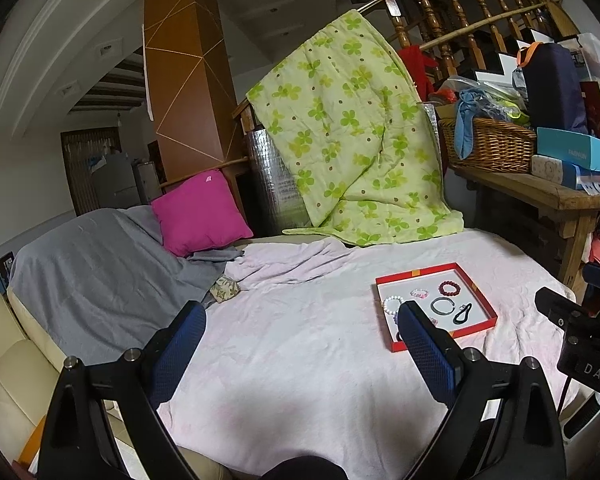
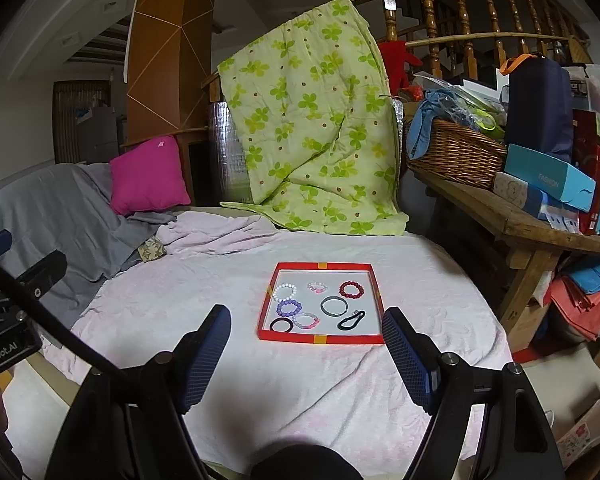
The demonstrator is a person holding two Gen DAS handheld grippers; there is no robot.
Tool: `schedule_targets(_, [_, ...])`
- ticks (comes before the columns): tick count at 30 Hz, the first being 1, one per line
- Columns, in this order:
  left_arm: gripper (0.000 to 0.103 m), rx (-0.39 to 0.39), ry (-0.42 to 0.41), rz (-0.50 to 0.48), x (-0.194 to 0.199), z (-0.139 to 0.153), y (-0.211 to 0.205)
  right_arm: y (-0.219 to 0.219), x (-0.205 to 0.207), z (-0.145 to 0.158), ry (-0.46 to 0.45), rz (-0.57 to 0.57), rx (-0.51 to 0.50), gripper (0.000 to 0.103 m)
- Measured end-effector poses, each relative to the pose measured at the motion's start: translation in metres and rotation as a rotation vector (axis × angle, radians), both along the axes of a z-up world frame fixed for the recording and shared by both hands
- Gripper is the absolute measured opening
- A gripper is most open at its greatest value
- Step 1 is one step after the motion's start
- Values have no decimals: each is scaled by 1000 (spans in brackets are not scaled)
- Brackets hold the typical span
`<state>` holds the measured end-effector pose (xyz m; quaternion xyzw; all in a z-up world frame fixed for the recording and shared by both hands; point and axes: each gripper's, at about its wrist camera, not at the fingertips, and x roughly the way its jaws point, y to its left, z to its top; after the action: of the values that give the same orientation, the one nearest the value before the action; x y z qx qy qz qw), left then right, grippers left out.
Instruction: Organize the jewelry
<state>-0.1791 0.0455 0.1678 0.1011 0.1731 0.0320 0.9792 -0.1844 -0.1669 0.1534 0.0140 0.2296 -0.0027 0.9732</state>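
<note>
1. The left gripper (image 1: 300,334), black-framed with blue fingers (image 1: 178,344) covered in a fine dimpled rubber texture, has its jaws spread wide with nothing between them, above a rumpled pale pink blanket (image 1: 300,360) of soft, slightly fuzzy cloth.
2. The right gripper (image 2: 306,338) is built the same way; its jaws are likewise spread wide and empty, framing the near edge of the tray.
3. The shallow square tray with a red cardboard rim and white floor (image 2: 320,339) lies flat on the blanket, with small yellow tape patches on its rim.
4. Inside it, all lying apart from one another: a black elastic hair tie (image 2: 281,325) at the near left corner, a pink-and-white beaded bracelet (image 2: 306,320), a purple round-bead bracelet (image 2: 289,307), a white bead bracelet (image 2: 285,291), a smooth grey-green bangle (image 2: 334,306), a black elongated loop (image 2: 351,320), a small pale pink bracelet (image 2: 317,287) and a dark red bead bracelet (image 2: 351,289) at the far right.
5. Farther left, a smooth grey sheet (image 2: 60,208) drapes a sofa, with a square magenta cushion (image 2: 148,180) propped on it.
6. Behind the tray, a quilted green clover-print comforter (image 2: 312,120) hangs from a turned wooden banister (image 2: 460,20).
7. To the right, a woven wicker basket (image 2: 456,158) sits on a rough wooden bench (image 2: 540,224).
</note>
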Motion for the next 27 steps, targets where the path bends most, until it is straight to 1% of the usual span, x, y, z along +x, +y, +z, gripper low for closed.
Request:
schedule_targets(9, [97,-13,0,7,-2,-3,10,4,3,-1,5,7,-3,81])
schedule_targets(27, [97,-16,7,5,-1,-5,12,7,7,-3,17,4,4,81])
